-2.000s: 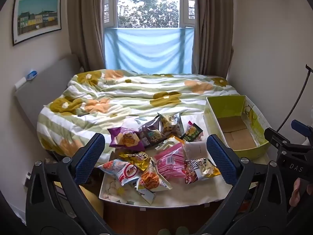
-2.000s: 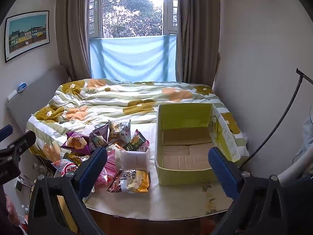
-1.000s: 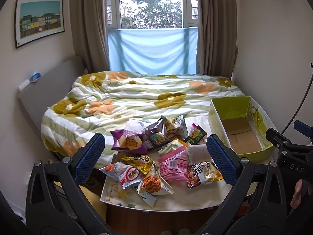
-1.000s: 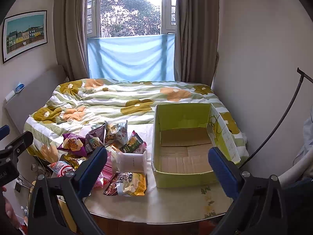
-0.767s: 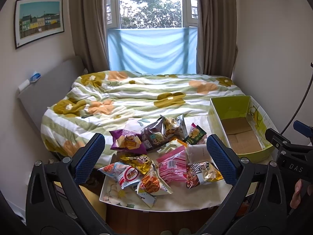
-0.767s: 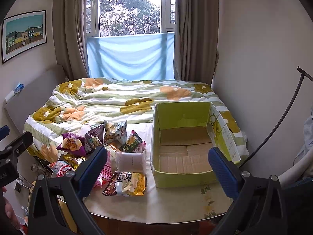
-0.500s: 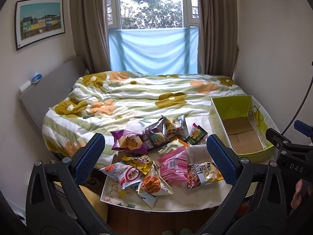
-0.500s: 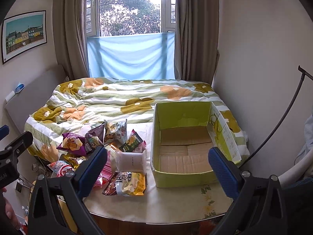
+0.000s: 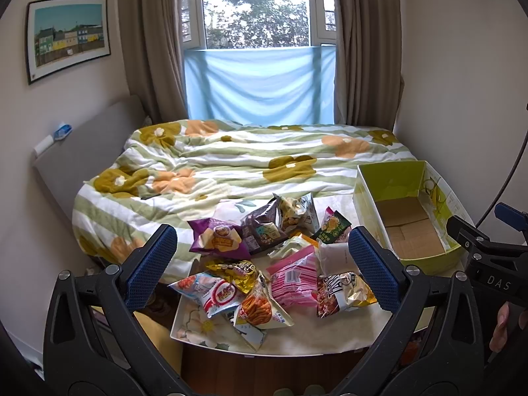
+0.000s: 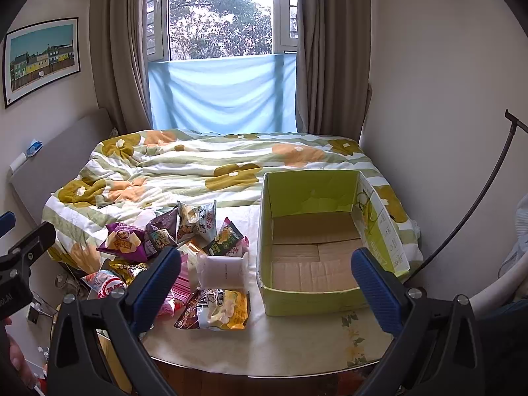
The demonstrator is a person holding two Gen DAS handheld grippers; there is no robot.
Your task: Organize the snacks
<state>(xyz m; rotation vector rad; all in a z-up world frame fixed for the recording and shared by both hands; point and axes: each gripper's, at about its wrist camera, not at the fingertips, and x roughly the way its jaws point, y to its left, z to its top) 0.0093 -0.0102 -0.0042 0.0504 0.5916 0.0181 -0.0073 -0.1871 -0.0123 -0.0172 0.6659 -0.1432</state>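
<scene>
Presently the snack packets (image 9: 274, 264) lie in a loose heap on the left part of the desk (image 10: 297, 336), none yet in the green cardboard box (image 10: 316, 303), which stands empty just to their right on the same surface. The heap includes a purple bag (image 9: 217, 239), a pink packet (image 9: 292, 280), an orange chip bag (image 9: 260, 307), a white pouch (image 10: 222, 270) and a yellow-and-red bag (image 10: 216, 310); several overlap.

Left claw (image 9: 260, 267): jaws spread wide, holding nothing, raised short of the desk with the heap framed directly ahead between its blue pads (image 9: 150, 265). Right claw (image 10: 264, 283): likewise wide open and empty, aimed mainly at the box, with the yellow-and-red bag and white pouch ahead and to its left.

Judgement: sorting has not begun. The governing relation is that the heap sits ahead of the left claw, while the box lies off to that claw's right; the left claw is the better placed for most packets, the right for the two nearest the box. The yellow-and-red bag lies flat with its long axis running across the view, so a grasp across its shorter width appears suitable.

Beyond the desk are the bed (image 10: 198, 171) and window (image 10: 224, 13).
</scene>
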